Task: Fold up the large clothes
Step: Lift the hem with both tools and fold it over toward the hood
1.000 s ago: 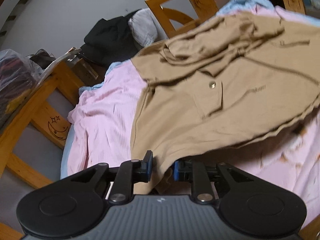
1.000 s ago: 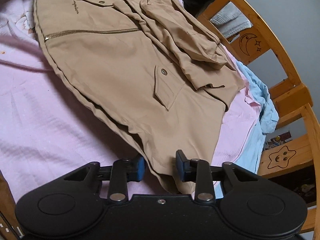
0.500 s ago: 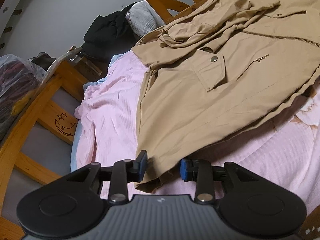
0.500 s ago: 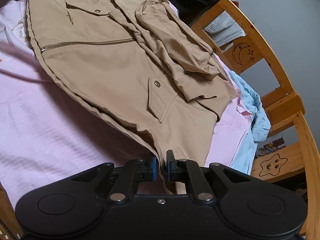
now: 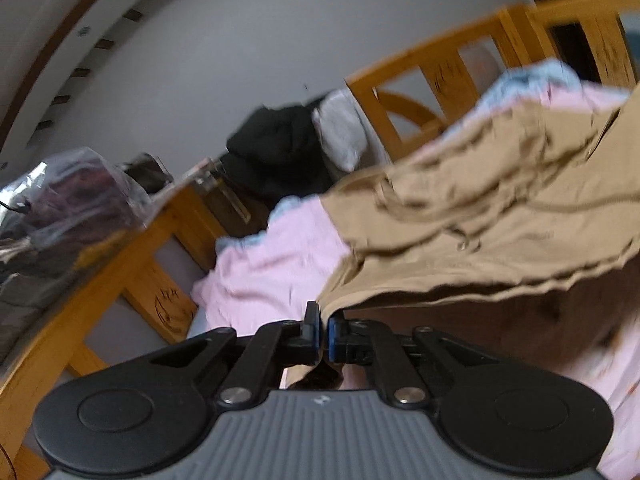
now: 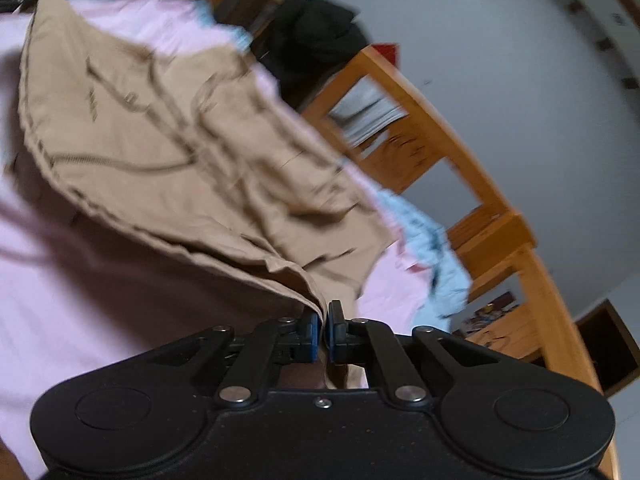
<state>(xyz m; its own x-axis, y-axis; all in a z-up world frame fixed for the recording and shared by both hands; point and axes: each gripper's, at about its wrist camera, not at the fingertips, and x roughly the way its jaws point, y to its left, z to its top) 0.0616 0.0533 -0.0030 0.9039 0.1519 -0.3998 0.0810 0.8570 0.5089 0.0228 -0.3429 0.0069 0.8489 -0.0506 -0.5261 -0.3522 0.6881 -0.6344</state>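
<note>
A home bedroom, likely a child's. A wooden bed frame [image 6: 436, 136] with moon and star carvings runs from 12 to 3 o'clock around a pink sheet [image 5: 276, 256], with dark clothes [image 5: 276, 148] heaped at 12 o'clock against a grey wall [image 5: 240, 52].

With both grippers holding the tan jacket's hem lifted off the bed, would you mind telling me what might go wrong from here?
1. The left gripper and right gripper each pinch only the hem edge of the tan jacket, so the heavy fabric may slip out mid-lift.
2. The loose sleeve bunched on top could slide off as the hem rises, spoiling the fold.
3. The pink sheet underneath could be dragged along.
</note>
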